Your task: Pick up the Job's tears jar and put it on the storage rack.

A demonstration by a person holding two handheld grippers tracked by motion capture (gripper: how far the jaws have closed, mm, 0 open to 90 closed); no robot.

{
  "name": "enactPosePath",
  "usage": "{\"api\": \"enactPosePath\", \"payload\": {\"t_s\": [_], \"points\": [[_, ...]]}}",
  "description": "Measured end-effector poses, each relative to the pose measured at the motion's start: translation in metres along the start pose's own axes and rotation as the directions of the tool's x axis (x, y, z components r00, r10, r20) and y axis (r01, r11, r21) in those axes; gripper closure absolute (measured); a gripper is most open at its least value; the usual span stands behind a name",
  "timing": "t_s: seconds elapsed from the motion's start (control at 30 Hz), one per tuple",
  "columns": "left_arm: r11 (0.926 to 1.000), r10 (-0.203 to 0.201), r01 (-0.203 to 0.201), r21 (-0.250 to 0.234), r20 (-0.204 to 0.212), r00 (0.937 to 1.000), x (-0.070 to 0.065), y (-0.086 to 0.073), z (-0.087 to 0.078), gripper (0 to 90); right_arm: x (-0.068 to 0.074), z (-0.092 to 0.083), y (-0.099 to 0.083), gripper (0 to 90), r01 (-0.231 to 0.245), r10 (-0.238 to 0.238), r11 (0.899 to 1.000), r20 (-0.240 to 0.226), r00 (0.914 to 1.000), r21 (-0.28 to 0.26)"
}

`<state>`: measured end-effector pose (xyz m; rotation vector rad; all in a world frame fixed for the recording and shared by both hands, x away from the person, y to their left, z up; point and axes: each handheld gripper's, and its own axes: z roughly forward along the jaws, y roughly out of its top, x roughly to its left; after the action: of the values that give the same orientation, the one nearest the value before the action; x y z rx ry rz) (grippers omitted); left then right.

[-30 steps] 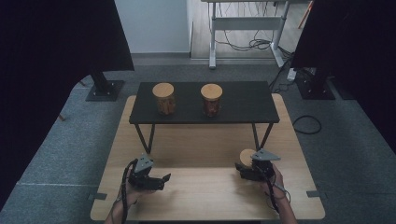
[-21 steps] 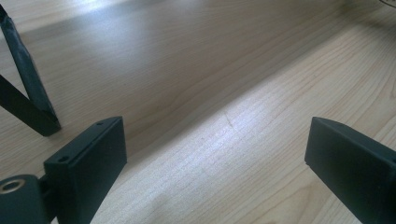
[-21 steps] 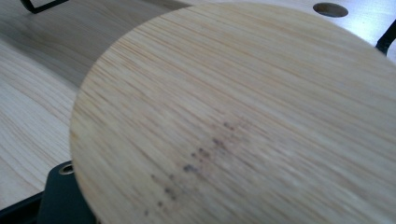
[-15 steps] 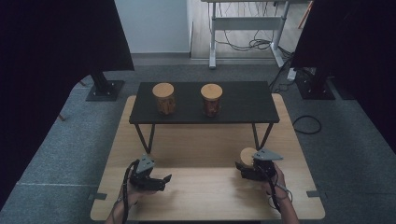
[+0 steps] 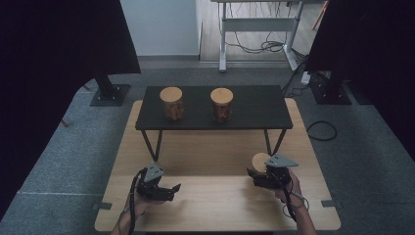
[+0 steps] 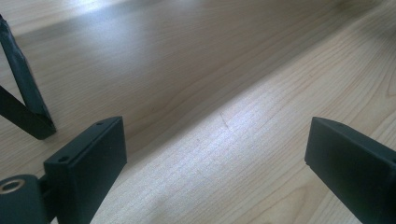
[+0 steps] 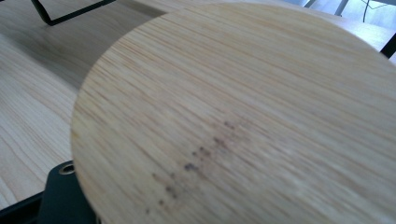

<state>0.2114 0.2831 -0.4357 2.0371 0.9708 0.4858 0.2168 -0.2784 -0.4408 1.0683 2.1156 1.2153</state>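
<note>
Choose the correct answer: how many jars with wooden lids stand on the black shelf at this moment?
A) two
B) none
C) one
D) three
A: in the high view, two jars with wooden lids, the left jar and the right jar, stand side by side and apart on the black shelf.

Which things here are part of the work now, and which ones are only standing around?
In the work:
- right gripper, shut on the round wooden lid
- left gripper, open, nothing between its jaws

Standing around:
- two lidded jars
- black shelf
- wooden table
</note>
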Motion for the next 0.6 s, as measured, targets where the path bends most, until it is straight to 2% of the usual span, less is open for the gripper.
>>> {"api": "enactPosePath", "payload": {"t_s": [0.6], "points": [[1.0000, 0.009, -0.009, -0.001, -0.012, 0.9999, -0.0030, 0.0001, 0.0021, 4.8, -0.0033, -0.0093, 0.0082, 24.0, 0.026, -0.027, 0.999, -0.011, 0.9996, -0.019]]}}
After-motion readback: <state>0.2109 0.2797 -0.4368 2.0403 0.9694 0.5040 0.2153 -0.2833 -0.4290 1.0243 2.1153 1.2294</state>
